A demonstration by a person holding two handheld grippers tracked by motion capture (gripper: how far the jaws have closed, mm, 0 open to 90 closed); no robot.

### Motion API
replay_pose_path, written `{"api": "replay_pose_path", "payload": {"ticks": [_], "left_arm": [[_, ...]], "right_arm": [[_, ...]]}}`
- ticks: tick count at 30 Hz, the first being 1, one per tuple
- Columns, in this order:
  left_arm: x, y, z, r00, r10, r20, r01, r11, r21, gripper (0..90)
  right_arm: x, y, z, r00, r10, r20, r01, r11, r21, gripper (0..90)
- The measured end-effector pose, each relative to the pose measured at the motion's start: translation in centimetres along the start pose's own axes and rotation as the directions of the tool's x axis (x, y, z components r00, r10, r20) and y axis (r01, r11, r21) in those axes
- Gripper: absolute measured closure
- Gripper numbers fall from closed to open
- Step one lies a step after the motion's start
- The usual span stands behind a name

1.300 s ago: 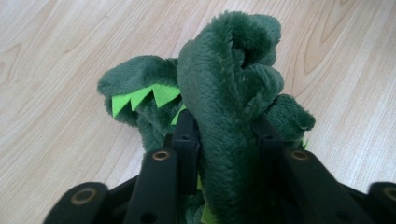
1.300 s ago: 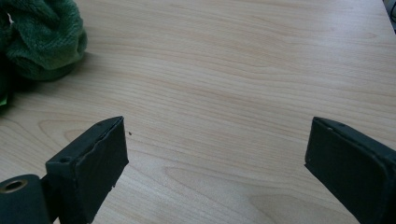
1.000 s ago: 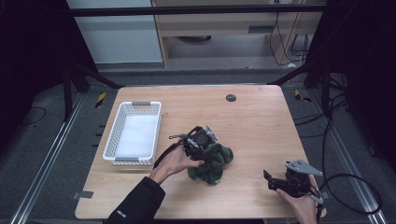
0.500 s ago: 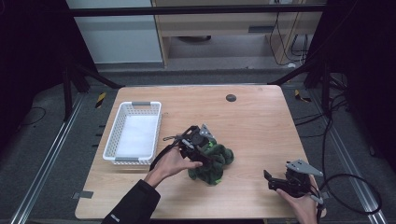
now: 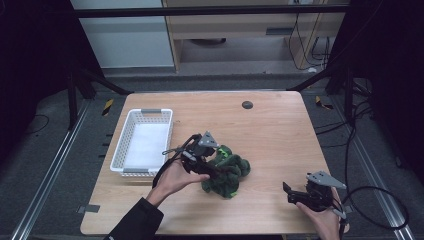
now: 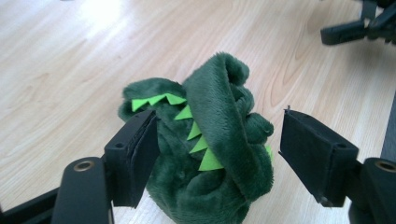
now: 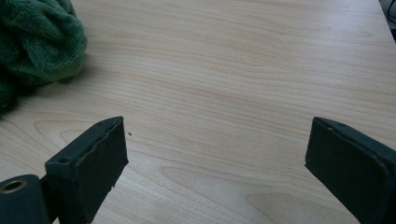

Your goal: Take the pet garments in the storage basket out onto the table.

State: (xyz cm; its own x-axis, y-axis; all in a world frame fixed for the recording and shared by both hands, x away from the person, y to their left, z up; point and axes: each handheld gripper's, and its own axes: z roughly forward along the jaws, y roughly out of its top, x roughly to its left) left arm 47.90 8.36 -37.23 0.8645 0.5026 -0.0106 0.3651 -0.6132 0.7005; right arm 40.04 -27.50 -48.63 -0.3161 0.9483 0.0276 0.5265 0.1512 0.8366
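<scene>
A dark green plush toy (image 5: 227, 170) with bright green felt spikes lies slumped near the middle of the wooden table (image 5: 280, 130). My left gripper (image 5: 214, 171) reaches it from the left and is open. In the left gripper view the plush (image 6: 210, 154) sits between the two black pads (image 6: 135, 158), and a gap shows at the right pad. The jaws have just been opening. My right gripper (image 5: 289, 194) rests low at the table's front right, open with nothing between its jaws (image 7: 217, 140). The plush (image 7: 37, 42) is at the upper left of the right gripper view.
A white slatted basket (image 5: 117, 155) stands at the table's left, empty. A small dark disc (image 5: 247, 104) sits near the far edge. Black frame legs, cables and a cabinet surround the table.
The left gripper's jaws have spread apart around the plush, and that hand has drawn slightly up and away to the left. The right hand has stayed where it was.
</scene>
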Motion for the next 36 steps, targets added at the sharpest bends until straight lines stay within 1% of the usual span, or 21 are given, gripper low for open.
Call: {"api": "replay_pose_path", "payload": {"ticks": [5,8,9,11,12,13,17,19,20,21,22,23,24,25,26,27,30,32,33,34,36], "left_arm": [[0.3,-1.2,-0.9,0.999,-0.037,-0.024,0.036,0.998,-0.052,26.1],[0.6,-2.4,-1.6,0.9967,-0.071,-0.04,0.067,0.9929,-0.098,26.2],[0.6,-2.4,-1.6,0.9967,-0.071,-0.04,0.067,0.9929,-0.098,26.2],[0.8,-3.1,-1.9,0.9944,-0.092,-0.051,0.085,0.9884,-0.125,26.1],[0.9,-3.8,-2.1,0.9916,-0.106,-0.073,0.094,0.9837,-0.153,26.0],[0.9,-3.8,-2.1,0.9916,-0.106,-0.073,0.094,0.9837,-0.153,26.0],[1.1,-5.0,-2.7,0.9872,-0.126,-0.098,0.105,0.9743,-0.199,25.5],[1.1,-6.0,-3.1,0.9838,-0.142,-0.109,0.114,0.967,-0.227,25.2],[1.1,-6.0,-3.1,0.9838,-0.142,-0.109,0.114,0.967,-0.227,25.1],[1.1,-6.4,-3.3,0.982,-0.152,-0.113,0.122,0.9634,-0.239,25.0],[1.1,-7.0,-3.6,0.9794,-0.164,-0.118,0.131,0.96,-0.247,25.0],[1.1,-7.0,-3.6,0.9794,-0.164,-0.118,0.131,0.96,-0.247,25.0],[1.1,-7.7,-3.9,0.9759,-0.181,-0.122,0.145,0.9556,-0.257,25.0],[1.1,-7.7,-3.9,0.9759,-0.181,-0.122,0.145,0.9556,-0.257,24.9],[1.1,-8.5,-4.2,0.9725,-0.192,-0.132,0.151,0.9513,-0.269,24.9],[1.1,-8.5,-4.2,0.9725,-0.192,-0.132,0.151,0.9513,-0.269,25.0],[1.2,-9.5,-4.7,0.9645,-0.214,-0.155,0.165,0.9456,-0.281,24.9],[1.3,-10.1,-5.0,0.9588,-0.233,-0.162,0.179,0.9384,-0.296,25.0],[1.3,-10.7,-5.2,0.9542,-0.244,-0.173,0.183,0.934,-0.307,25.0],[1.3,-10.7,-5.2,0.9542,-0.244,-0.173,0.183,0.934,-0.307,25.0],[1.2,-11.7,-5.4,0.9485,-0.26,-0.181,0.196,0.9299,-0.311,25.1]], "right_arm": [[0.0,0.0,0.0,1.0,0.002,0.002,-0.002,1.0,0.0,5.6],[0.1,0.0,0.0,1.0,0.004,0.0,-0.004,1.0,0.001,5.6],[0.1,0.0,0.0,1.0,0.002,0.001,-0.002,1.0,0.0,5.6],[0.1,0.0,0.0,1.0,0.008,-0.001,-0.008,1.0,0.003,5.6],[0.0,0.0,0.0,1.0,0.004,0.002,-0.004,1.0,0.002,5.6],[0.0,0.0,0.0,1.0,0.004,0.002,-0.004,1.0,0.002,5.6],[0.0,0.0,0.0,1.0,0.002,0.005,-0.002,1.0,0.003,5.6],[0.1,0.0,0.0,1.0,0.006,0.002,-0.006,1.0,0.004,5.6],[0.1,0.0,0.0,1.0,0.006,0.002,-0.006,1.0,0.004,5.6],[0.1,0.0,0.0,0.9999,0.013,0.001,-0.013,1.0,0.005,5.6],[0.0,-0.1,0.0,1.0,-0.001,0.007,0.001,1.0,0.001,5.6],[0.0,-0.1,0.0,1.0,-0.001,0.007,0.001,1.0,0.001,5.6],[0.0,-0.1,0.0,1.0,-0.002,0.007,0.002,1.0,0.002,5.6],[0.1,0.0,0.0,0.9999,0.011,0.002,-0.011,1.0,0.005,5.5],[0.1,0.0,0.0,0.9999,0.013,0.0,-0.013,1.0,0.004,5.5],[0.1,0.0,0.0,0.9999,0.013,0.0,-0.013,1.0,0.004,5.5],[0.1,-0.1,0.1,1.0,-0.003,0.007,0.003,1.0,0.004,5.5],[0.2,-0.1,0.0,1.0,0.006,0.003,-0.007,1.0,0.004,5.6],[0.1,-0.1,-0.1,1.0,0.009,0.004,-0.009,1.0,0.003,5.6],[0.1,-0.1,-0.1,1.0,0.009,0.004,-0.009,1.0,0.003,5.6],[0.1,-0.2,-0.1,1.0,0.002,0.007,-0.002,1.0,0.002,5.6]]}}
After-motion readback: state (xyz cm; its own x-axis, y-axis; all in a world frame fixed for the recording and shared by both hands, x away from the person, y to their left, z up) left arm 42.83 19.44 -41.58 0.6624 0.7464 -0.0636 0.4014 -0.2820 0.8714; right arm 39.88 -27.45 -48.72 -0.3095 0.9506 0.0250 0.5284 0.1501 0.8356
